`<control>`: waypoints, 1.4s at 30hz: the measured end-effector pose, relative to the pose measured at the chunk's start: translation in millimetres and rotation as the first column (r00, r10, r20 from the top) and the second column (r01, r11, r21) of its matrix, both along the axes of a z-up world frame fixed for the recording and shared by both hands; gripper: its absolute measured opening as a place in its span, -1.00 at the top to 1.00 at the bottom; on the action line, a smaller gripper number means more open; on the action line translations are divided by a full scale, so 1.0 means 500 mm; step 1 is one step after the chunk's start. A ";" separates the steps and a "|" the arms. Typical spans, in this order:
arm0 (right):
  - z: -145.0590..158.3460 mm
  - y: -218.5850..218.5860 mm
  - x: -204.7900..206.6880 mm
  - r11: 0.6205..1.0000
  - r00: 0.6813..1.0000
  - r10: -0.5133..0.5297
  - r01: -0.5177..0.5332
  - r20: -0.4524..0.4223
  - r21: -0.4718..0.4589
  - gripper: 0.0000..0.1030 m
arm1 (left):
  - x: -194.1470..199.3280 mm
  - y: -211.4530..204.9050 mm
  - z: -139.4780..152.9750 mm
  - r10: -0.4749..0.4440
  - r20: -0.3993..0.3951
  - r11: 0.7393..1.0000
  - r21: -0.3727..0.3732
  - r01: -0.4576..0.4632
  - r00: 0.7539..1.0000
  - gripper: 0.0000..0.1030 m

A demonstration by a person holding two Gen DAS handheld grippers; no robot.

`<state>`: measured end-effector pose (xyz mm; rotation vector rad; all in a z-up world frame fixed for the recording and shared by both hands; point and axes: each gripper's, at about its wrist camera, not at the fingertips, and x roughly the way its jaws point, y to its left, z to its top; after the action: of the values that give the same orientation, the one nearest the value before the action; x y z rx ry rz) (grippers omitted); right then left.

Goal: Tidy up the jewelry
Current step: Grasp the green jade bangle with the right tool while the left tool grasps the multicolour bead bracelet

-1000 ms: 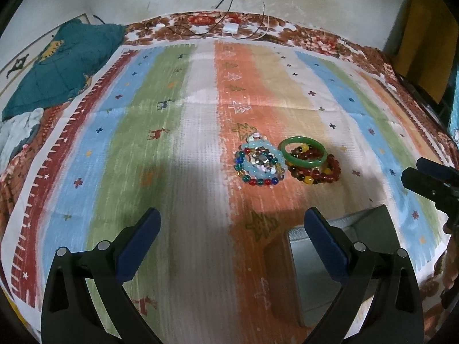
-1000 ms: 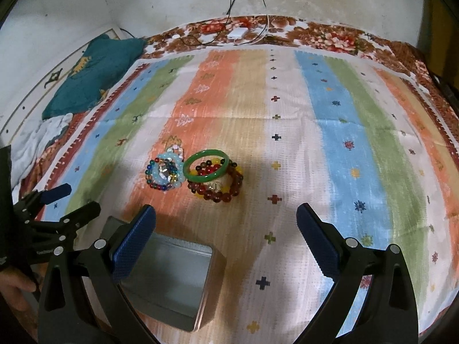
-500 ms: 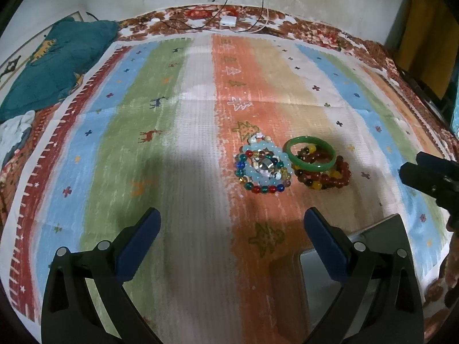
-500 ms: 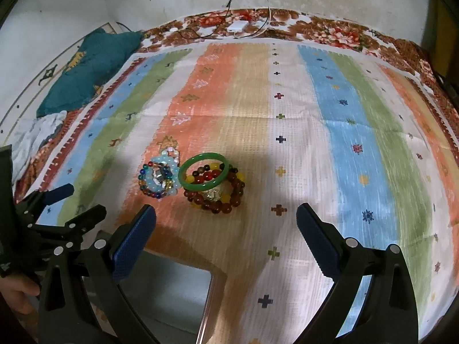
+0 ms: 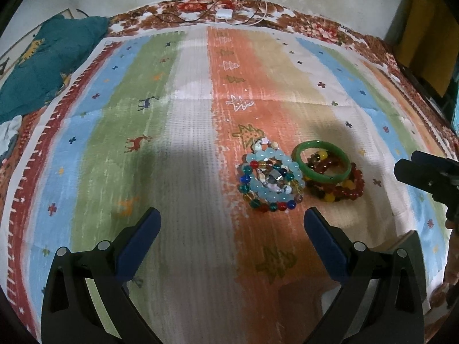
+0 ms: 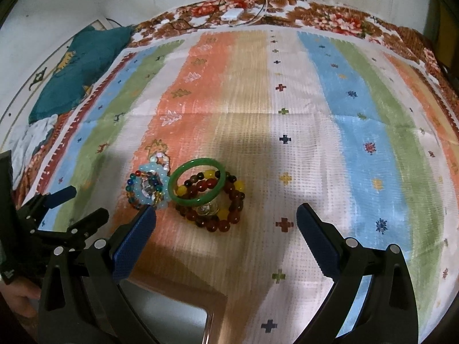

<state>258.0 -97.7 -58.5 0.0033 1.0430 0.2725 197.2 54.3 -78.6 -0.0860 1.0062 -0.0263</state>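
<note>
Both the left claw (image 5: 231, 229) and the right claw (image 6: 226, 220) hover released, jaws wide, above the striped cloth (image 5: 186, 143), where the green bangle (image 5: 322, 162) rests tilted on red-and-yellow bead bracelets (image 5: 344, 190), just beside the pale blue bead bracelet (image 5: 269, 177)

The metal box (image 6: 172, 318) runs off the right wrist view's bottom edge, partly masked by the right hand-held gripper (image 6: 226, 229). The green bangle (image 6: 198, 182) overlaps red and yellow beads (image 6: 229, 218); a small clear piece beneath stays indistinct.
</note>
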 end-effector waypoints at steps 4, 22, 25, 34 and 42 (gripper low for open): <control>-0.013 0.005 0.017 1.000 1.000 -0.003 0.003 -0.018 -0.005 -0.93 | 0.012 0.007 -0.012 0.004 0.001 1.000 -0.002 -0.004 1.000 -0.76; -0.074 0.023 0.086 1.000 0.994 -0.020 0.022 -0.112 0.019 -0.77 | 0.063 0.019 -0.064 -0.037 -0.035 0.999 -0.019 0.036 0.999 -0.40; -0.086 0.030 0.098 1.000 0.992 -0.017 0.018 -0.124 0.012 -0.62 | 0.069 0.020 -0.068 -0.044 -0.036 0.999 -0.033 0.043 0.998 -0.27; -0.110 0.031 0.124 0.999 0.987 -0.014 0.019 -0.163 0.026 -0.17 | 0.081 0.018 -0.075 -0.075 -0.033 0.996 -0.052 0.073 0.997 0.07; -0.123 0.025 0.125 1.000 0.982 -0.005 0.011 -0.191 0.025 0.49 | 0.087 0.009 -0.079 -0.095 -0.039 0.992 -0.084 0.092 0.995 0.74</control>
<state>320.3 -85.2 -120.0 0.0584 1.2299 0.2826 240.5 58.9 -118.2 -0.1148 1.0519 -0.1521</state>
